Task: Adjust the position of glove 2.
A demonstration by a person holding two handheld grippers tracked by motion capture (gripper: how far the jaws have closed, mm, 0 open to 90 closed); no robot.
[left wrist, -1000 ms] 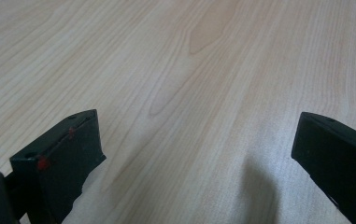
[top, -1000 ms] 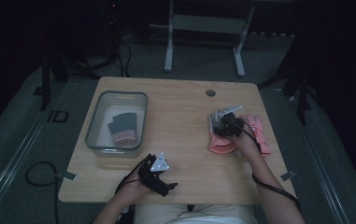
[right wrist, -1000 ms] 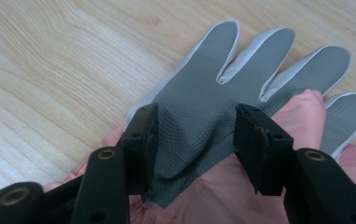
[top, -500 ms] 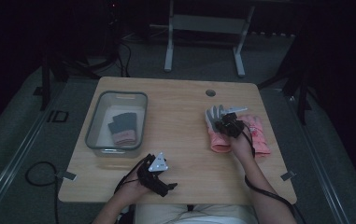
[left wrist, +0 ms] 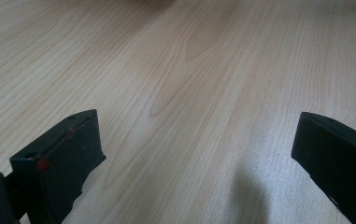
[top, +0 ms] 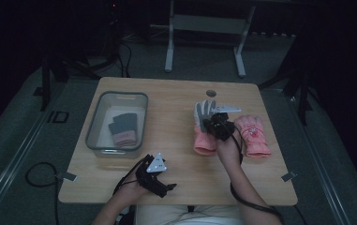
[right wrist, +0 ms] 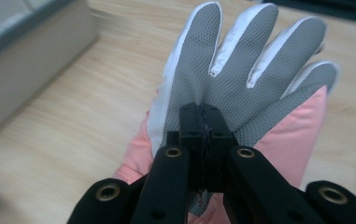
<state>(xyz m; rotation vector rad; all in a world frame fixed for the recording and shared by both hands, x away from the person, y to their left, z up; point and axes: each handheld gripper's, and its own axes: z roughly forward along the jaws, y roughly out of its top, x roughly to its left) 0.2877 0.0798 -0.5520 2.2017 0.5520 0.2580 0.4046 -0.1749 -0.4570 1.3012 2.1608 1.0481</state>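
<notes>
A pink glove with a grey mesh palm [top: 203,140] [right wrist: 241,70] is right of the table's middle. Its finger end is lifted, and its cuff hangs down to the wood. My right gripper [top: 219,123] [right wrist: 203,116] is shut on the palm, with the fabric pinched between the jaws. A second pink glove [top: 254,137] lies flat just to the right. Near the front edge of the table my left gripper [top: 166,187] [left wrist: 199,154] rests low over bare wood, open with nothing between its jaws.
A clear plastic bin [top: 120,95] stands on the left of the wooden table [top: 176,98] and holds a dark glove with a pink cuff [top: 122,130]. A round hole [top: 211,93] sits near the table's far edge. Metal stand legs rise behind the table.
My right gripper has shut on the left pink glove and raised its finger end off the table, shifting a little left. The left gripper has stayed where it was.
</notes>
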